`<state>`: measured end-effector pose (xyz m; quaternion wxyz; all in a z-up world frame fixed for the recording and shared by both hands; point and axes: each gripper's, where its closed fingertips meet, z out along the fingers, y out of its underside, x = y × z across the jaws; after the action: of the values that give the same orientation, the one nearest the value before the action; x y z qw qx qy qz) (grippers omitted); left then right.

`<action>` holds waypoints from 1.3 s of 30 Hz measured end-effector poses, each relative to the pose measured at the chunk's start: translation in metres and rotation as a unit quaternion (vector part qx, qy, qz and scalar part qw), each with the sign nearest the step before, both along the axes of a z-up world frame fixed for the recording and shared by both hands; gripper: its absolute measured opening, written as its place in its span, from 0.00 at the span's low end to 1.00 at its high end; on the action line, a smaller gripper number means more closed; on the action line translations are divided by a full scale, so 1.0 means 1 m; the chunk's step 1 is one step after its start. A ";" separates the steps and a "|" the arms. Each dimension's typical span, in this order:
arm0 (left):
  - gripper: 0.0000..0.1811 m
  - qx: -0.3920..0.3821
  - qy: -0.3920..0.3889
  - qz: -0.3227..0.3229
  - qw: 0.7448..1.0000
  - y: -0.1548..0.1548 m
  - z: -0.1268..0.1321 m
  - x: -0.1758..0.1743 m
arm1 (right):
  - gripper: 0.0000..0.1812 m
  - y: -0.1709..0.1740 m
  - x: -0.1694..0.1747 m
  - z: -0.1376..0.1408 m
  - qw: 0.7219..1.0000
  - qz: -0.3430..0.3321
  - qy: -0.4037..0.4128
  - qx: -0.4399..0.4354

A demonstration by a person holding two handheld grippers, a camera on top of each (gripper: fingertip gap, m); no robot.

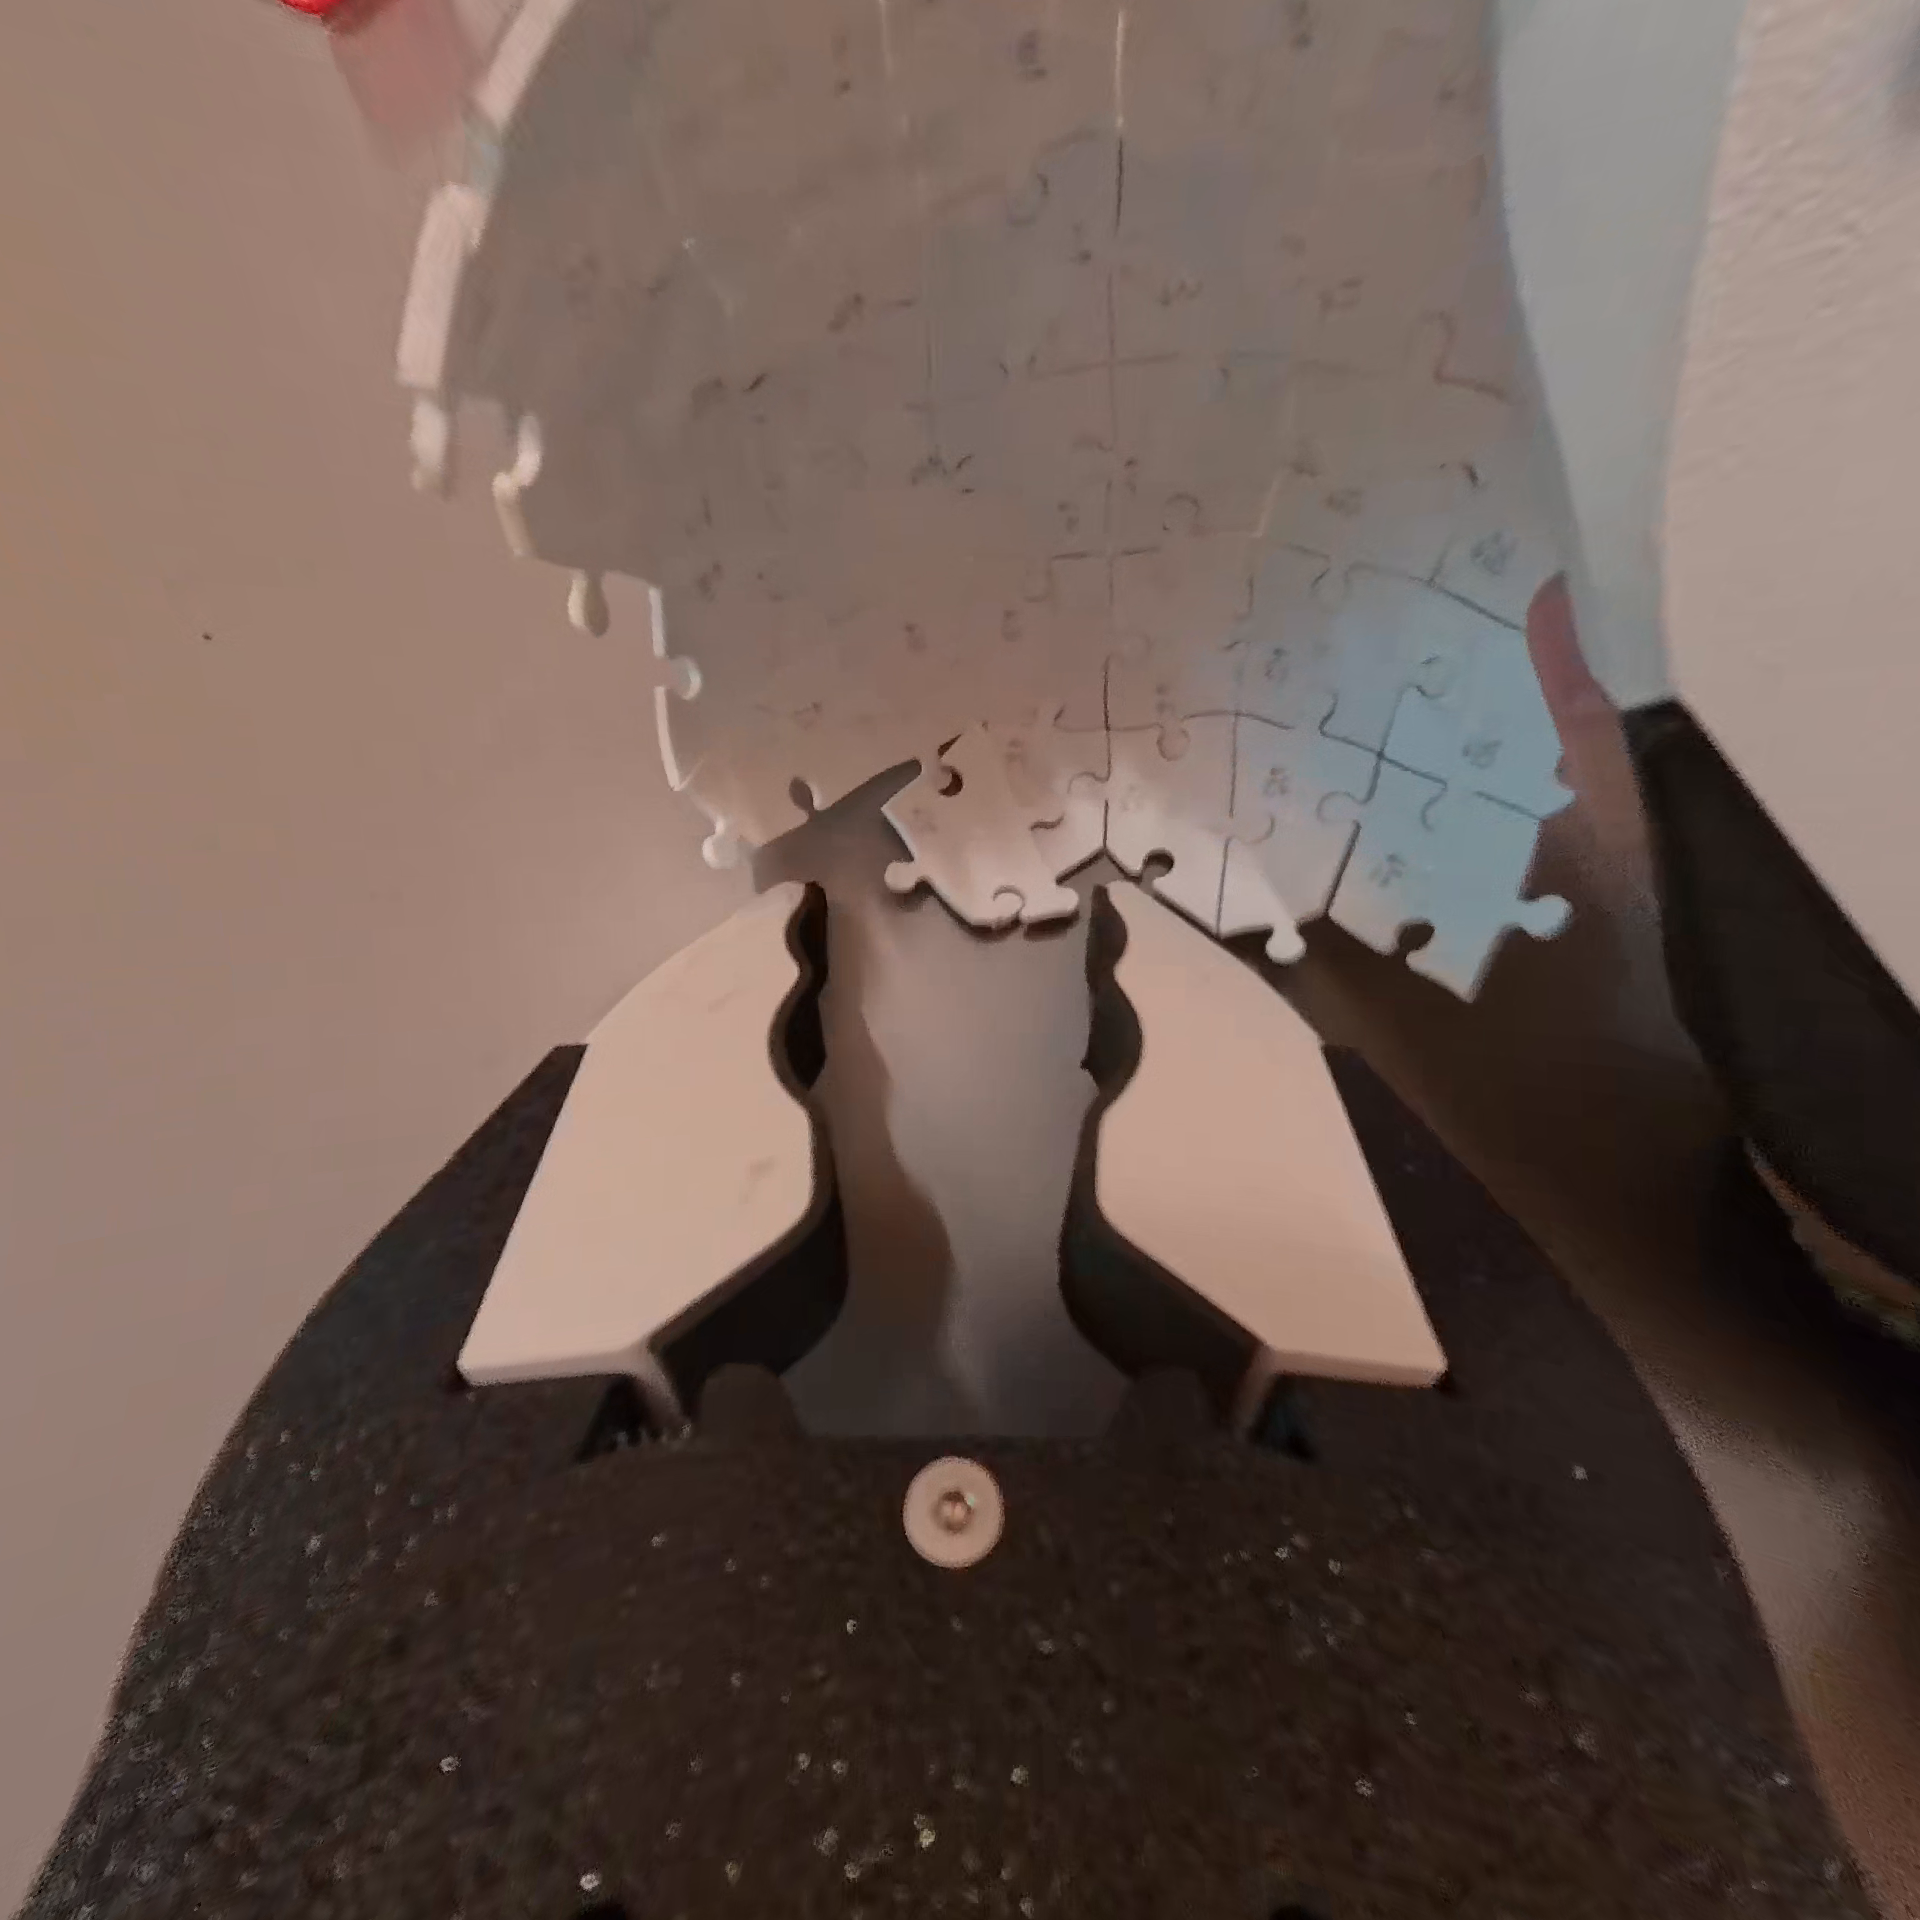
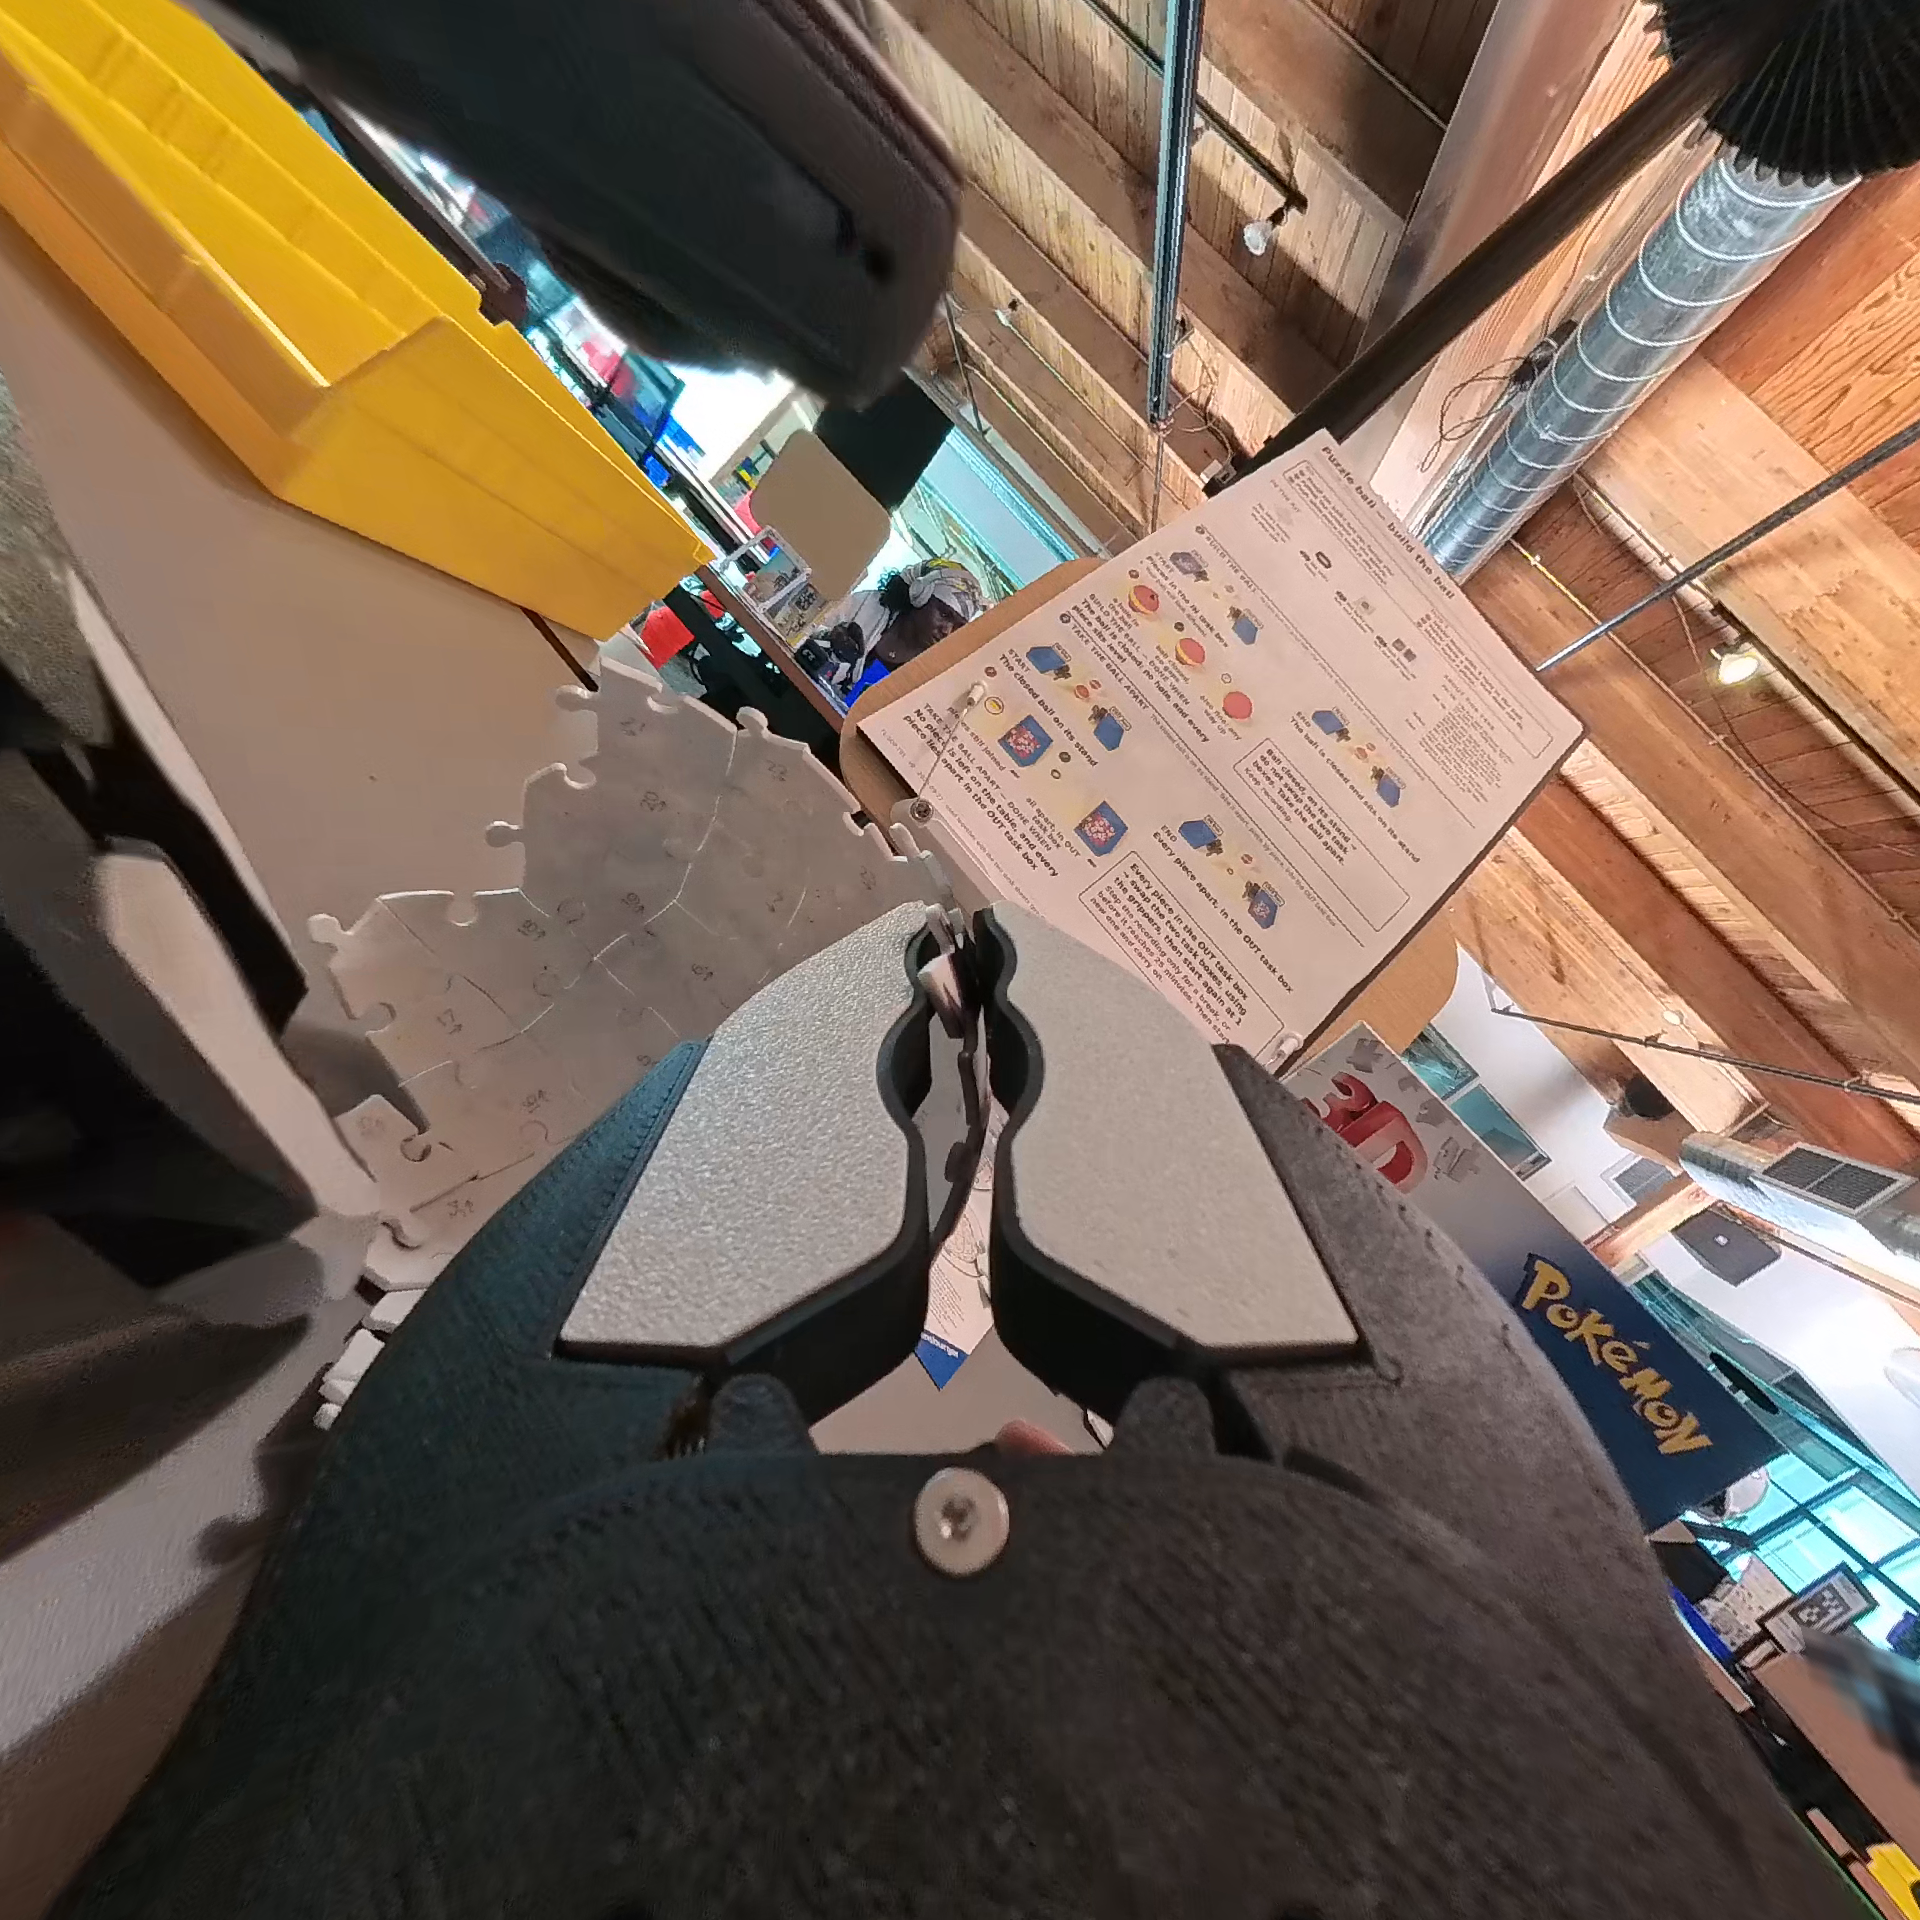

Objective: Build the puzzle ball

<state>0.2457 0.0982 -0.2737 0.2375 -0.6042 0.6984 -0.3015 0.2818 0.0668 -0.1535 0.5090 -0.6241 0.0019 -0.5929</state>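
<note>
The left gripper (image 1: 951,899) has its jaws parted, the half-built puzzle ball (image 1: 1039,468) just past the tips. The right gripper (image 2: 961,920) has its jaws clamped on that shell's edge, above the desk (image 2: 312,665)

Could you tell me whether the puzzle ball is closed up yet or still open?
Still open: the puzzle ball is only a partial curved shell, its jagged lower edge showing loose tabs.

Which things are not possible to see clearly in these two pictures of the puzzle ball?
- Left wrist view: the puzzle shell is cut off by the top edge and motion-blurred; the marks on its pieces are unreadable.
- Left wrist view: whether the left gripper touches the shell's lower edge is unclear.
- Right wrist view: the right gripper pinches a thin edge; its own fingers hide what it is.
</note>
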 end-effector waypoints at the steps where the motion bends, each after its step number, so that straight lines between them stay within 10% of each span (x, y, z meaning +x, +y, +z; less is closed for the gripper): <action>1: 0.26 0.003 0.000 0.004 1.000 -0.001 0.000 0.002 | 0.03 0.000 0.000 0.000 1.000 0.000 0.000 0.000; 39: 0.18 -0.008 0.009 -0.008 1.000 0.000 0.000 -0.001 | 0.03 0.002 -0.001 0.001 1.000 0.006 -0.010 -0.011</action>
<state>0.2451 0.0983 -0.2733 0.2237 -0.6035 0.7027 -0.3034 0.2808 0.0688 -0.1522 0.5057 -0.6237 -0.0135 -0.5959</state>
